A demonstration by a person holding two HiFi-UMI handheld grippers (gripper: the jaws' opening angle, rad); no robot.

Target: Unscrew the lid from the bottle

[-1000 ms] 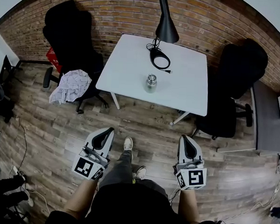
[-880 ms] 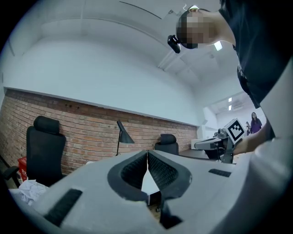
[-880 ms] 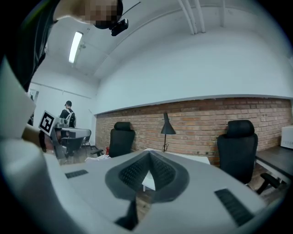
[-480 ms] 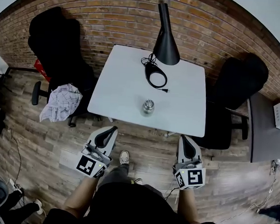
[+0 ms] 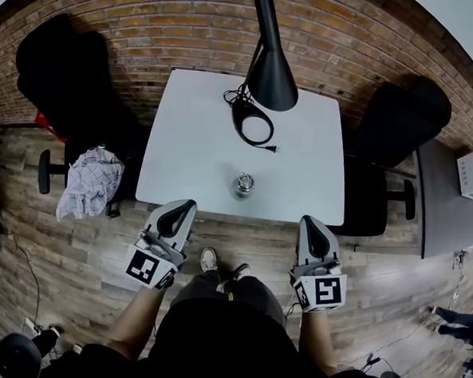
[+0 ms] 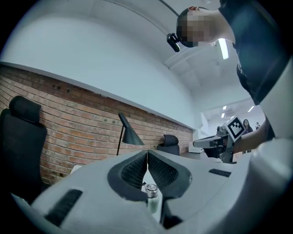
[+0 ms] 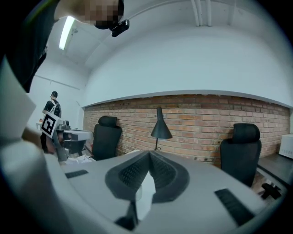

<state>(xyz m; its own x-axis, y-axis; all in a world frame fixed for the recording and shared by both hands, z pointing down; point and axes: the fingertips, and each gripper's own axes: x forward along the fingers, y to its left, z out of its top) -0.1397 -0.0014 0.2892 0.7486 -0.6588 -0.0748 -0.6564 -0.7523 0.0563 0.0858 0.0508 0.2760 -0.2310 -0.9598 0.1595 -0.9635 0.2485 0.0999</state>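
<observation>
White square surface: bottle near front edge, lidded; black lamp, coiled cord toward back.

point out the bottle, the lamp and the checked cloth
bottle [image 5: 244,184]: head view, its top, at the lid
lamp [image 5: 272,81]: head view, on the black shade
cloth [image 5: 88,183]: head view, middle of the crumpled fabric

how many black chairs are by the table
2: the left chair beside the white table, a cloth on it; the right chair on the table's other side. Others may be hidden.
</observation>
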